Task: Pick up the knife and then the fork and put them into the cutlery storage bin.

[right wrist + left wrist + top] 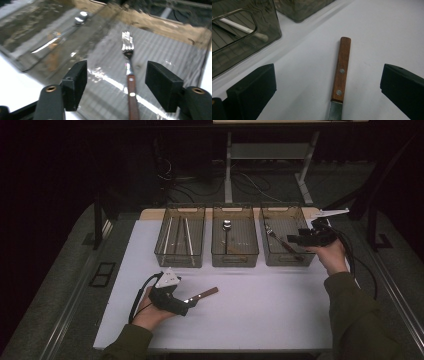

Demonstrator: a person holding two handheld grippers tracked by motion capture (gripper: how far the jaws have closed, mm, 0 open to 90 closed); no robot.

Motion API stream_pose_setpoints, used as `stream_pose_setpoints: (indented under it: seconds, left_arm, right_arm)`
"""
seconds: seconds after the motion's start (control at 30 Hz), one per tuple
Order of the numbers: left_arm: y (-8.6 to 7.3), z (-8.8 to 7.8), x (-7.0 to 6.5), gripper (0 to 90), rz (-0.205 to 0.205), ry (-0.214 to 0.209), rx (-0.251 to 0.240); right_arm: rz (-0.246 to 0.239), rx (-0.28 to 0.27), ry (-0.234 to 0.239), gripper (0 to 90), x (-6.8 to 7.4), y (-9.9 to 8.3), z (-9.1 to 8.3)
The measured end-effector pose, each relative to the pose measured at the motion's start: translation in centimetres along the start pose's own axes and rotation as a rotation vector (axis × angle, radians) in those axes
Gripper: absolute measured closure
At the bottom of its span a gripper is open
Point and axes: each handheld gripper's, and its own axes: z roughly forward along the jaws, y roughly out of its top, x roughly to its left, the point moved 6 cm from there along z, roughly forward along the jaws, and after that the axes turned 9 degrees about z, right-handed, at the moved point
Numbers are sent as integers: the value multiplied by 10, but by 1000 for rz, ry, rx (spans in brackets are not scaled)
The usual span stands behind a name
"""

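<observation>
Sorting cutlery by kind looks to be the work here: three clear bins stand in a row at the far side of the white table (260, 320), and each holds one sort. The left bin (180, 257) holds pale sticks (chopsticks, probably), the middle bin (235, 257) a spoon (227, 226), and the right bin (287, 259) a fork (128, 50) with a wooden handle.

The right gripper (306, 239) sits at the right bin's outer wall, its jaws released and standing well apart on either side of the fork's handle, touching nothing. The fork lies flat on the bin floor, tines away from the gripper, which suggests it has been let go where it belongs.

The left gripper (186, 306) rests low on the table near the person's edge, pointing at a knife (340, 75) that lies flat on the bare surface, wooden handle away from the gripper and blade toward it. In the left gripper view its jaws are wide open with the knife between them, neither pad on it. Lined up along the knife like this, it seems set to close on the blade end or handle and carry the knife to a bin; which bin suits a knife I cannot tell.
</observation>
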Motion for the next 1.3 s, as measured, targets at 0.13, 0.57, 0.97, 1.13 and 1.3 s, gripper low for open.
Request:
stream_pose_setpoints:
  seconds: [0.13,0.57,0.97,1.13,1.3]
  left_arm:
    - [1,-1,0,0,4,1,1]
    - [3,-1,3,13,0,-2,0]
    - [6,-3,3,107,18,-18,-4]
    - [6,-2,5,157,18,-28,0]
    - [8,0,9,241,38,-47,8]
  right_arm:
    - [-37,-14,61,288,17,-9,-15]
    - [-148,-71,183,174,68,-64,-42]
    - [-175,-62,208,139,88,-119,-44]
    - [-184,-48,220,139,95,-135,-44]
    - [-197,-32,231,139,102,-149,-47]
